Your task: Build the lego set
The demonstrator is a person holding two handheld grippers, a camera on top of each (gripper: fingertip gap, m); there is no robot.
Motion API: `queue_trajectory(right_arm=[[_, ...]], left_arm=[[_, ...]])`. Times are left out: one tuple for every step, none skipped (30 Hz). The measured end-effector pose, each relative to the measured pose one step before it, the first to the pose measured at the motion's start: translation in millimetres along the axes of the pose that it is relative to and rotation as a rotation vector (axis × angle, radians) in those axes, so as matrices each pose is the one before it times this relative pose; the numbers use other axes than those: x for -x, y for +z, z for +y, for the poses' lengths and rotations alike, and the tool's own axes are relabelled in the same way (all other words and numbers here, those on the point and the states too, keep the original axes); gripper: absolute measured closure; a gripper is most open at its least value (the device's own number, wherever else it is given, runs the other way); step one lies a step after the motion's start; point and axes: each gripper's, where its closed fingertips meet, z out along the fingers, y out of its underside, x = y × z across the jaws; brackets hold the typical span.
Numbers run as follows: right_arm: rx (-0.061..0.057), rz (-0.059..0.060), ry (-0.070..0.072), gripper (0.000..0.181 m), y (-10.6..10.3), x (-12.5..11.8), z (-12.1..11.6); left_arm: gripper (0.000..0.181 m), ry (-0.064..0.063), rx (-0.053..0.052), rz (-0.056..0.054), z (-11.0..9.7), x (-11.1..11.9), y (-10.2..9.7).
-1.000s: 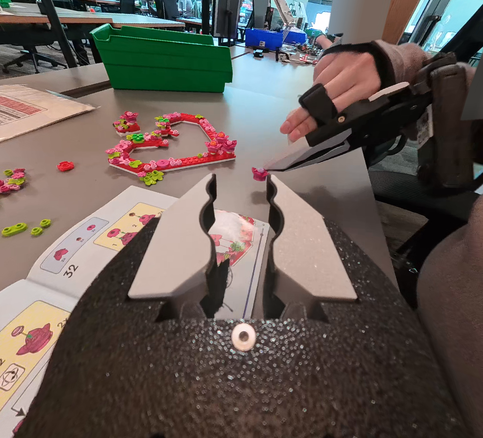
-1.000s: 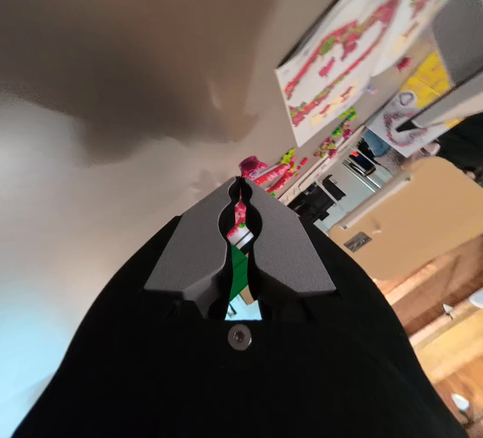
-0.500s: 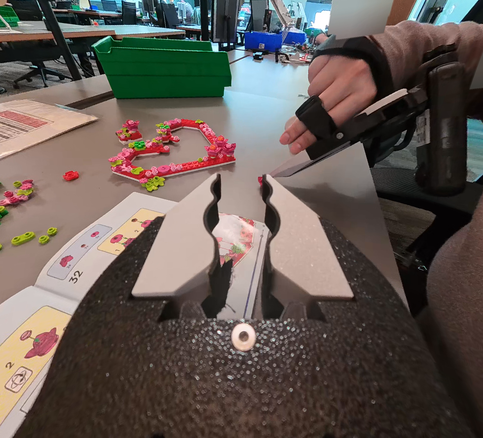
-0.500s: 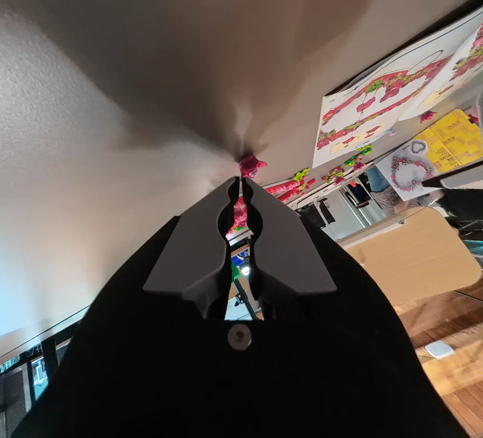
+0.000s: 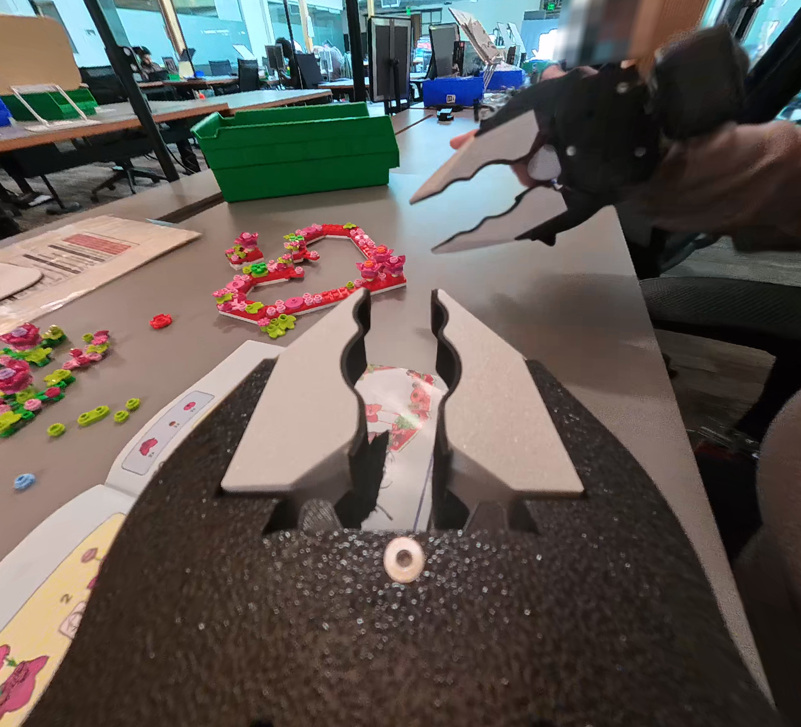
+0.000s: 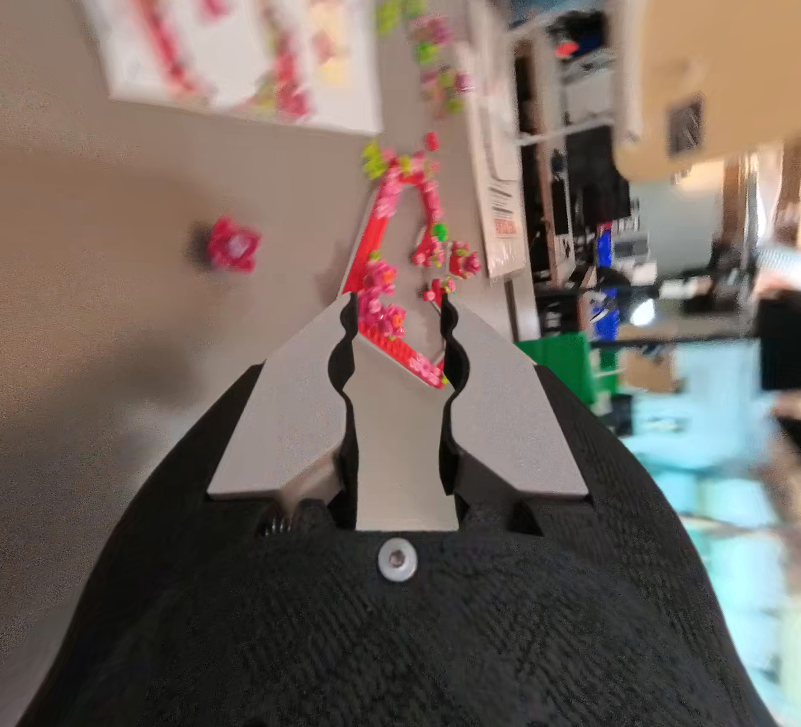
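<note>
A red heart-shaped lego frame with pink and green flowers lies on the grey table. My left gripper is open and empty, low over the instruction booklet, just short of the frame. My right gripper is open and empty, raised above the table to the right of the frame. In the blurred right wrist view my right gripper points at the frame. A small magenta flower piece lies alone on the table left of the fingers. That piece does not show in the left wrist view.
A green bin stands behind the frame. Loose green pieces, a red flower, flower clusters and a blue piece lie at the left. A printed paper sheet lies at the far left. The table edge runs along the right. Some 15 cm of space lies between my two pairs of fingers. My left tips are about 12 cm from the small magenta flower piece, my right tips only 5 cm.
My right gripper was shut with the magenta flower at its tips against the table; it has opened, left the flower on the table and lifted up and away. My left gripper has stayed open.
</note>
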Motion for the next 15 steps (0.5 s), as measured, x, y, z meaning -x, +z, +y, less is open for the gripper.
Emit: queue_trajectory(right_arm=[[-0.0721, 0.0695, 0.1939, 0.144, 0.05, -12.0, -0.08], [-0.088, 0.0796, 0.1816, 0.145, -1.19, -13.8, -1.55], [-0.0917, 0.0762, 0.1682, 0.145, -2.46, -14.06, -2.23], [-0.0896, 0.0791, 0.1556, 0.146, -3.61, -15.13, -2.68], [-0.0884, 0.0805, 0.1364, 0.15, -4.48, -15.85, -3.48], [-0.0823, 0.0704, 0.1078, 0.154, -4.9, -14.37, -3.96], [-0.064, 0.0543, 0.0661, 0.155, -4.4, -11.93, -3.18], [-0.0303, 0.0437, 0.0176, 0.156, -3.07, -9.96, -2.11], [-0.0027, 0.0316, -0.0247, 0.156, -1.53, -6.9, -1.36], [0.0028, 0.0167, -0.0473, 0.157, -1.18, -3.35, -0.87], [-0.0004, 0.0072, -0.0455, 0.16, -1.41, -0.48, 0.28], [0.002, -0.002, -0.0225, 0.161, -0.93, 1.47, 1.23], [0.0063, -0.0084, -0.0006, 0.161, -0.03, 2.35, 1.11], [0.002, -0.0075, -0.0022, 0.161, -0.01, 2.26, -0.07], [-0.0045, -0.0118, -0.0164, 0.161, -0.53, 3.06, -0.99]], left_arm=[[0.157, 0.0158, -0.0063, -0.0073, -0.9, -0.02, -0.4], [0.157, 0.0159, -0.004, -0.005, -0.35, -0.39, -0.15], [0.158, 0.0125, -0.0008, -0.0022, 0.24, -0.81, 0.16], [0.158, 0.0092, 0.0011, 0.0, 0.78, -1.03, 0.51], [0.158, 0.0094, 0.0023, 0.0024, 1.01, -1.4, 0.53], [0.158, 0.0111, 0.0037, 0.0011, 0.89, -1.07, 0.41], [0.158, 0.0117, 0.0029, -0.0021, 0.57, -0.52, 0.36], [0.158, 0.0115, -0.0004, -0.0015, -0.24, -0.46, -0.04], [0.158, 0.0116, -0.0033, -0.0027, -1.27, 0.02, -0.46], [0.158, 0.0152, -0.006, -0.0137, -2.51, 2.53, -1.22], [0.158, 0.0197, -0.003, -0.0289, -3.58, 6.4, -2.22], [0.158, 0.0258, 0.0047, -0.0447, -3.99, 11.1, -3.19], [0.158, 0.023, 0.016, -0.0623, -3.48, 16.86, -3.97], [0.159, 0.0119, 0.0321, -0.0654, -2.12, 20.89, -3.86], [0.157, -0.0092, 0.0496, -0.0642, 0.37, 23.83, -3.25]])
